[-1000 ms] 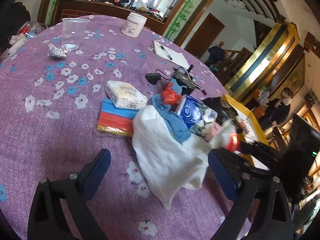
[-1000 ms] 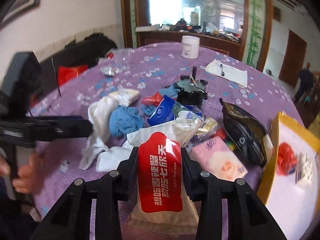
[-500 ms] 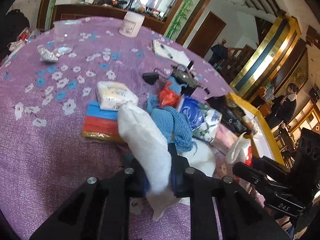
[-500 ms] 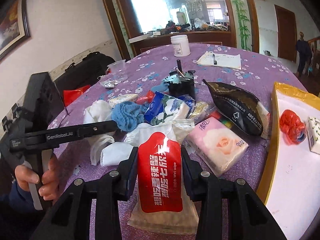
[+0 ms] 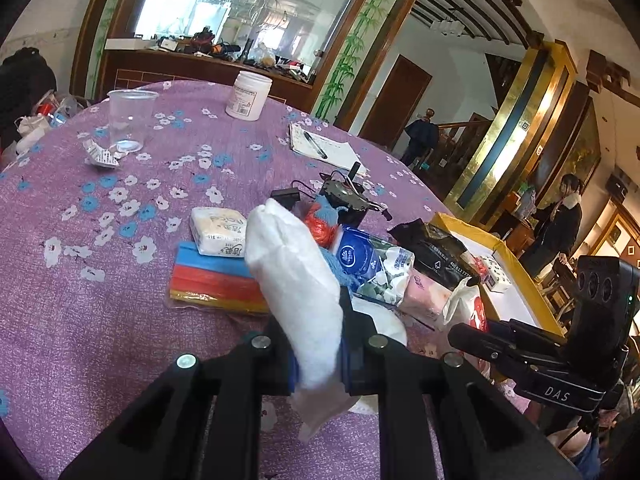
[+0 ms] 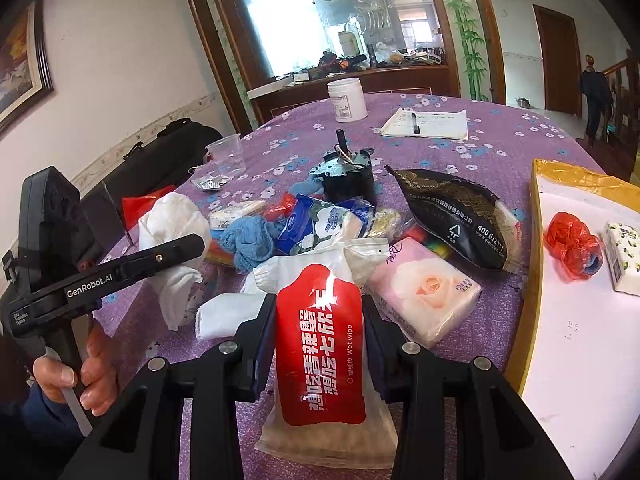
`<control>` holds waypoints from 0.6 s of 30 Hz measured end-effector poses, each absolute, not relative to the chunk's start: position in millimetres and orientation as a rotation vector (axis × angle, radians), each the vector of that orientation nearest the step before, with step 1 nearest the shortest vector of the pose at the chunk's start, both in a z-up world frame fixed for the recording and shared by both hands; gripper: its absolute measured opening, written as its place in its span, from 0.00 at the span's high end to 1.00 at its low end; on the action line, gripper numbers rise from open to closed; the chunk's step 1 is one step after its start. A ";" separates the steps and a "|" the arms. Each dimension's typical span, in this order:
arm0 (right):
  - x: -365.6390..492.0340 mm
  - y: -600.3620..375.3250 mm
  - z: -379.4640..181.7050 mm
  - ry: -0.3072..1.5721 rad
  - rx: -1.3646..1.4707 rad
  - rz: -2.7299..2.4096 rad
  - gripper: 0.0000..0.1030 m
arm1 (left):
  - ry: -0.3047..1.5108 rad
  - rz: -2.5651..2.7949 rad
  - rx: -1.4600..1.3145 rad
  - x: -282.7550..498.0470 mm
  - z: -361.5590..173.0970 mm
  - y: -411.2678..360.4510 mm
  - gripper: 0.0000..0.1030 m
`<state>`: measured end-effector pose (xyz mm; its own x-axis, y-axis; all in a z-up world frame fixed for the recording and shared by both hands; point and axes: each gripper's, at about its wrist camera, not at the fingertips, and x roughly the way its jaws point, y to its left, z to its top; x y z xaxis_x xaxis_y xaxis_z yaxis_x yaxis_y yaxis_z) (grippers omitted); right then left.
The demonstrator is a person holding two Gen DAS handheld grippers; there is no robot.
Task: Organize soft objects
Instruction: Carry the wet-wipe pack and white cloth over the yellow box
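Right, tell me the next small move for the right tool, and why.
Probably carry the wet wipe pack right, over the yellow-rimmed tray, and let go there. The right tool is already shut on it, and the tray already holds a red bag and a tissue pack, with bare white space beside them.

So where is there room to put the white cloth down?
Bare white tray floor lies below the red plastic bag. Bare purple flowered tablecloth lies left of the striped colour pack. It is crowded from the blue knitted cloth to the pink tissue pack.
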<state>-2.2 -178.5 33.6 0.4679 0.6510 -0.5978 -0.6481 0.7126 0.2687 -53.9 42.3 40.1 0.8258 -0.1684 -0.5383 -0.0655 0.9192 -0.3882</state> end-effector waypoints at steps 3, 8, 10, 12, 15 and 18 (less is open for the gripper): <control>-3.6 -180.0 34.7 0.724 0.009 0.791 0.58 | 0.586 -0.071 -0.401 -56.4 41.8 40.2 0.86; -5.6 -185.6 37.5 0.703 0.027 0.776 0.58 | 0.595 -0.108 -0.409 -57.4 45.6 32.8 0.86; -7.1 -189.5 40.8 0.699 0.047 0.786 0.58 | 0.595 -0.119 -0.393 -56.8 49.3 26.6 0.86; -7.1 -195.6 46.8 0.695 0.073 0.798 0.58 | 0.596 -0.129 -0.378 -56.2 53.7 20.2 0.86; -9.6 -208.0 57.3 0.668 0.109 0.796 0.58 | 0.597 -0.154 -0.369 -56.0 59.3 11.3 0.86; -10.7 -221.9 65.0 0.651 0.147 0.795 0.58 | 0.600 -0.177 -0.357 -54.8 63.4 0.4 0.86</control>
<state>-10.7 -221.9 65.0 0.5180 0.7035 -0.4866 -0.6158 0.7015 0.3586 -54.8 0.4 63.4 0.8127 -0.2642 -0.5193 0.0591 0.9241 -0.3776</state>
